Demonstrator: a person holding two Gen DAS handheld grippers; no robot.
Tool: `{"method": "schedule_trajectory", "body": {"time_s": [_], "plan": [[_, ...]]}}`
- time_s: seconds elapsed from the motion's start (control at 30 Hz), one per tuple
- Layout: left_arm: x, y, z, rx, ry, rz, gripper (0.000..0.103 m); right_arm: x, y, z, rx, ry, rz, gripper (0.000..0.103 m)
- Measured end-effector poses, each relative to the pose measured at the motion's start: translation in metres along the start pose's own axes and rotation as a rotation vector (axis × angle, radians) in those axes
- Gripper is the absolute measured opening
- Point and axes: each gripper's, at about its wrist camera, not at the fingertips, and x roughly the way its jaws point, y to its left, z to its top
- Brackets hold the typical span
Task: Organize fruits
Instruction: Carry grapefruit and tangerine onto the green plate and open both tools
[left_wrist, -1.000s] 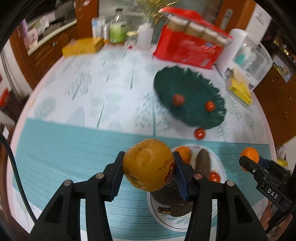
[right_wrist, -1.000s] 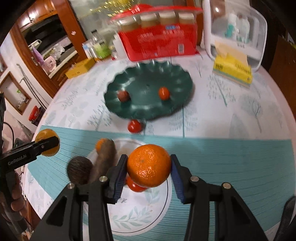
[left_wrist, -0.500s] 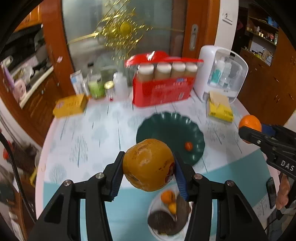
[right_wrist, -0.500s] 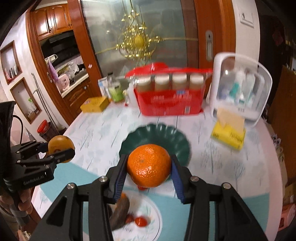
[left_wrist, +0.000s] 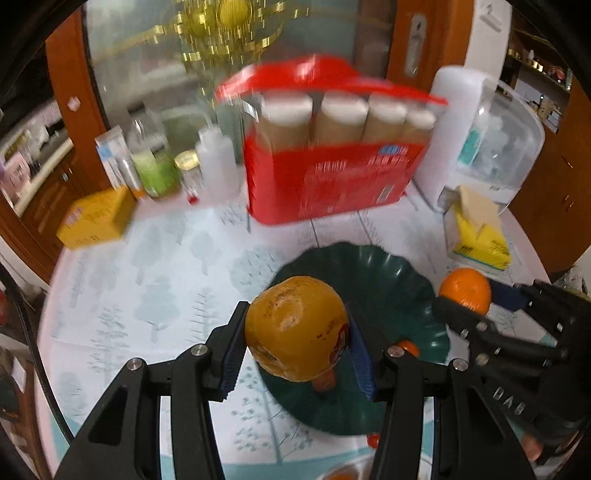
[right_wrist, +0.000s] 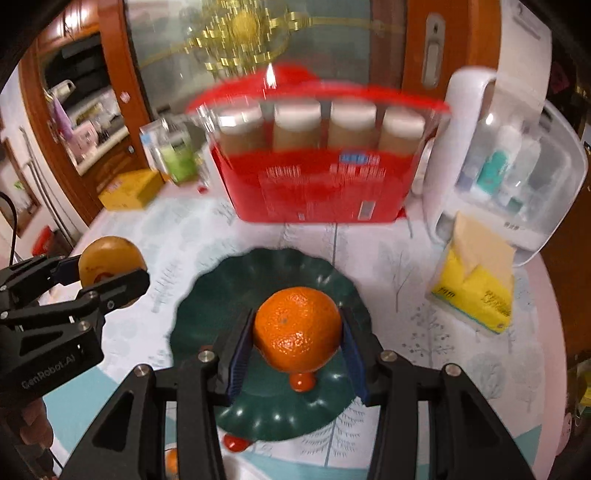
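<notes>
My left gripper (left_wrist: 297, 338) is shut on a yellow-brown fruit with a red sticker (left_wrist: 295, 328), held above the dark green scalloped plate (left_wrist: 376, 266). My right gripper (right_wrist: 297, 334) is shut on an orange (right_wrist: 297, 328), also above the green plate (right_wrist: 207, 306). Each gripper shows in the other view: the right one with the orange (left_wrist: 465, 290), the left one with the yellow fruit (right_wrist: 110, 258). Small red tomatoes lie on the plate (right_wrist: 302, 382) and just off its near rim (right_wrist: 234, 443).
A red carrier of jars (left_wrist: 332, 166) stands behind the plate. A white plastic box (right_wrist: 509, 177) and a yellow tissue pack (right_wrist: 476, 291) are at the right. A yellow box (left_wrist: 92, 218) and bottles (left_wrist: 155, 170) are at the back left. A white plate's rim (left_wrist: 343, 472) shows near.
Both grippers have moved forward from over the white plate to over the green plate, each still holding its fruit. The red carrier and white box now look closer.
</notes>
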Motion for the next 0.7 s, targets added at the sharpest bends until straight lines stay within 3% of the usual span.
{"method": "schedule_trajectory", "body": {"time_s": [0.27, 0.6, 0.7], "plan": [[0.081, -0.004, -0.017, -0.006, 0.099, -0.023, 0.049, 0.076, -0.012, -0.021, 0.041, 0.102, 0.002, 0.046], [0.107, -0.009, -0.025, 0.020, 0.137, -0.026, 0.050, 0.111, -0.018, -0.034, 0.053, 0.159, 0.010, 0.047], [0.102, -0.010, -0.025, 0.026, 0.118, -0.021, 0.061, 0.112, -0.016, -0.036, 0.041, 0.152, 0.010, 0.048]]}}
